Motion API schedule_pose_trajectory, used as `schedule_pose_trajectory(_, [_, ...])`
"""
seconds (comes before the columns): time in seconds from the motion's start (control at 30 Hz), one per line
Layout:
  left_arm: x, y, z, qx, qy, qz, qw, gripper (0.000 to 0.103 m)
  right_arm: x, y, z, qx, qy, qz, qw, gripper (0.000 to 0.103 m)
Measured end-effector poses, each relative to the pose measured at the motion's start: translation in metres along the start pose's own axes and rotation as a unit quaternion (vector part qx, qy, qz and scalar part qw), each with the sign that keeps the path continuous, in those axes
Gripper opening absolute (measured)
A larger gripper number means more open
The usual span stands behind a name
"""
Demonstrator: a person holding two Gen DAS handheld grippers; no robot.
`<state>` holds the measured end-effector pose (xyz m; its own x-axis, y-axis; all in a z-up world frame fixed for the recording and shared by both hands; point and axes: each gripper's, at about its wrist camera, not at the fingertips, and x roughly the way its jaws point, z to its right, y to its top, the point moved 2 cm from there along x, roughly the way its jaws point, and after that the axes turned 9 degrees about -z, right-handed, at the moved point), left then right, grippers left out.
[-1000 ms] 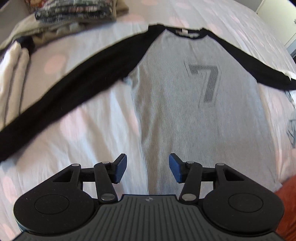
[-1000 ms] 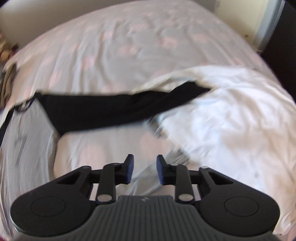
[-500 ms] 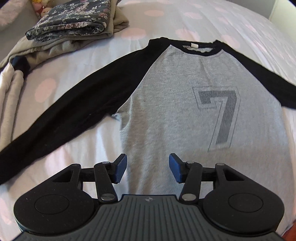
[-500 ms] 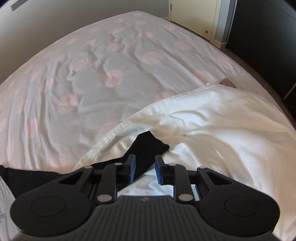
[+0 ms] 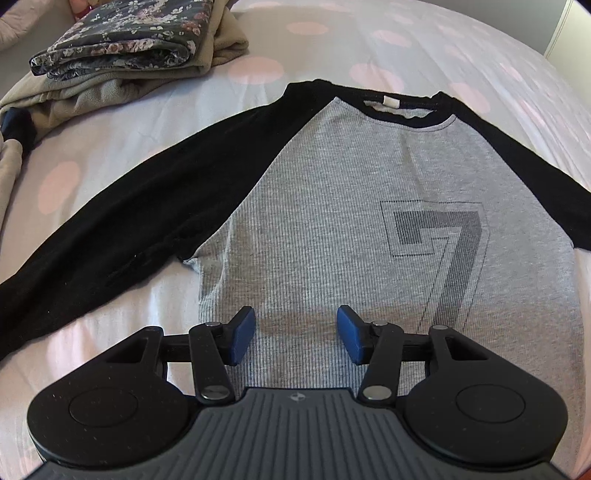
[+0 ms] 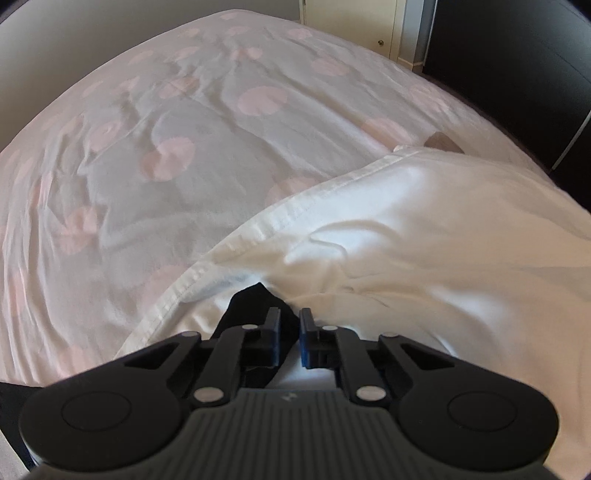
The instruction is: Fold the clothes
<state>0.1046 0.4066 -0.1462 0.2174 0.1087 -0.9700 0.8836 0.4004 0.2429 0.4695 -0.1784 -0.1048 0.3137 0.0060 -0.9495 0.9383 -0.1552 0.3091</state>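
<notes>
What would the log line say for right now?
task: fold clothes | shirt: flat on bed | left gripper: open over shirt | right gripper: narrow gap, at black sleeve end

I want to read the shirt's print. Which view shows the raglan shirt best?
The left wrist view: the raglan shirt lies flat, with its grey body, black sleeves and "7" print visible. The right wrist view shows only a black sleeve end.

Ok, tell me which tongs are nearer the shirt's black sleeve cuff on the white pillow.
Right. The right tongs sit directly over the cuff, fingers nearly closed around it. The left tongs hover open above the shirt's grey body, away from that cuff.
</notes>
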Motion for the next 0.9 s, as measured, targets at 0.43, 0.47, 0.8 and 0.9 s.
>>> schedule_pose_trajectory(0.43, [-0.012,-0.004,-0.014,-0.016,-0.022,0.011,0.9996,0.048,-0.122,-0.009,-0.040,-0.056,0.045,0.080,0.994,0.003])
schedule_pose_trajectory(0.47, [-0.013,-0.004,-0.015,-0.016,-0.023,0.013,0.9995,0.048,-0.135,-0.013,-0.053,-0.067,0.051,0.091,0.992,0.003])
schedule_pose_trajectory(0.8, [-0.028,-0.012,-0.038,-0.016,-0.031,0.037,0.9987,0.048,-0.238,-0.068,-0.202,-0.177,0.086,0.147,0.969,0.001])
schedule_pose_trajectory(0.9, [-0.031,-0.015,-0.046,-0.020,-0.038,0.041,0.9982,0.048,-0.228,-0.087,-0.229,-0.187,0.072,0.126,0.972,0.002])
